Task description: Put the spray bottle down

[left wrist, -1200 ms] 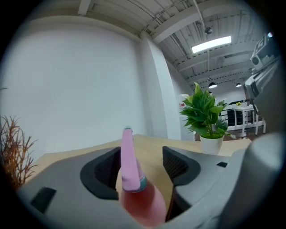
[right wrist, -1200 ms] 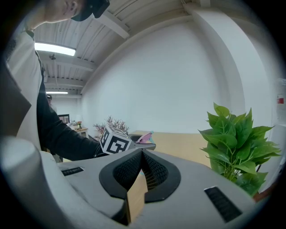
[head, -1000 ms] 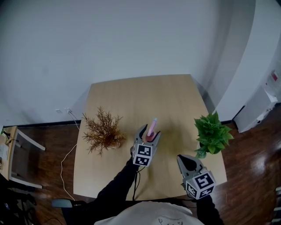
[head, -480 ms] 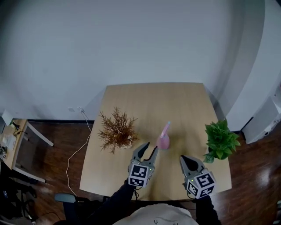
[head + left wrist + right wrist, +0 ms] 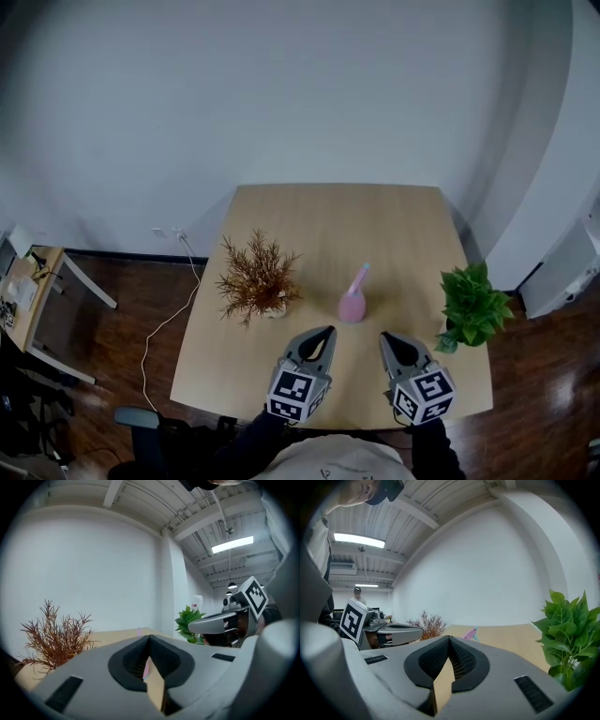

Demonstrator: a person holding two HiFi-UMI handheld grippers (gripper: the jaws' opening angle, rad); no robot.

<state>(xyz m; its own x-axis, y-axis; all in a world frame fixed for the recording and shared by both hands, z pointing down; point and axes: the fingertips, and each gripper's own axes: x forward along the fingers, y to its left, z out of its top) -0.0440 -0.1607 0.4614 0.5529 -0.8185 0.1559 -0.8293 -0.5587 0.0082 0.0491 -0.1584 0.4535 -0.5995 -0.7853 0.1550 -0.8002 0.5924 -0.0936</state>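
Observation:
The pink spray bottle stands upright on the wooden table, between the two plants, with nothing touching it. My left gripper hovers near the table's front edge, a short way in front of the bottle and slightly to its left, jaws shut and empty. My right gripper hangs beside it, also shut and empty. In the right gripper view the bottle shows small beyond the shut jaw tips, and the left gripper reaches in from the left. The left gripper view shows its own jaws closed together.
A dry brown plant stands left of the bottle and a leafy green plant near the table's right edge. A small side table and a cable on the floor lie to the left. White walls enclose the back.
My left gripper let go of the spray bottle, drew back toward the table's front edge and closed its jaws. The bottle stays standing on the table. The right gripper barely shifted.

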